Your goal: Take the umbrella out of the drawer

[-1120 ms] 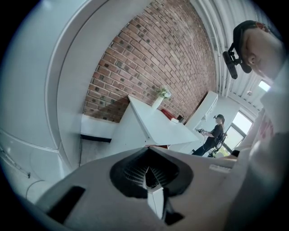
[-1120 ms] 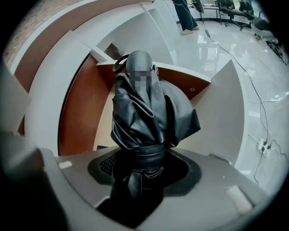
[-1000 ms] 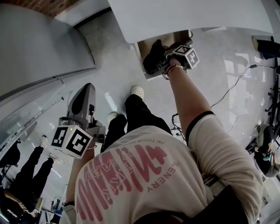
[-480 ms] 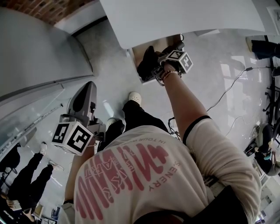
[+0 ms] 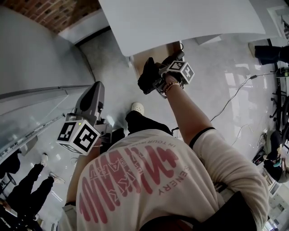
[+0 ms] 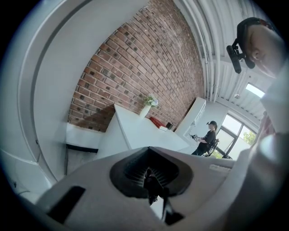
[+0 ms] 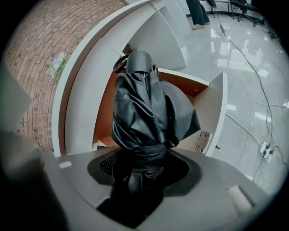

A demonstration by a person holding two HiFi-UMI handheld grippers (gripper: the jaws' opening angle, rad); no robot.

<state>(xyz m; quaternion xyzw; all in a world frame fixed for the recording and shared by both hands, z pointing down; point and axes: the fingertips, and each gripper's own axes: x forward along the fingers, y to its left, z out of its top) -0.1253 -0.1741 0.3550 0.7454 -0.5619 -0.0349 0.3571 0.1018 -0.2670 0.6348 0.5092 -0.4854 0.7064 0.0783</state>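
Right tongs point(image 7: 140, 169) pinch the umbrella point(image 7: 144, 108), held just above the open drawer point(image 7: 212, 113); left tongs point(image 6: 153, 180) pressed together, idle; next, carry it well clear.

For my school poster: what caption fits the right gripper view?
Right gripper holds a folded black umbrella, with the open drawer behind it.

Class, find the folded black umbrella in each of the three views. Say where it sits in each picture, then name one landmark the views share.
Head view: upper centre, the umbrella is clamped in the right tool, just in front of the open drawer.
Left gripper view: not in it.
Right gripper view: centre, the umbrella rises from the jaws that grip it.
Shared landmark: the brick wall.
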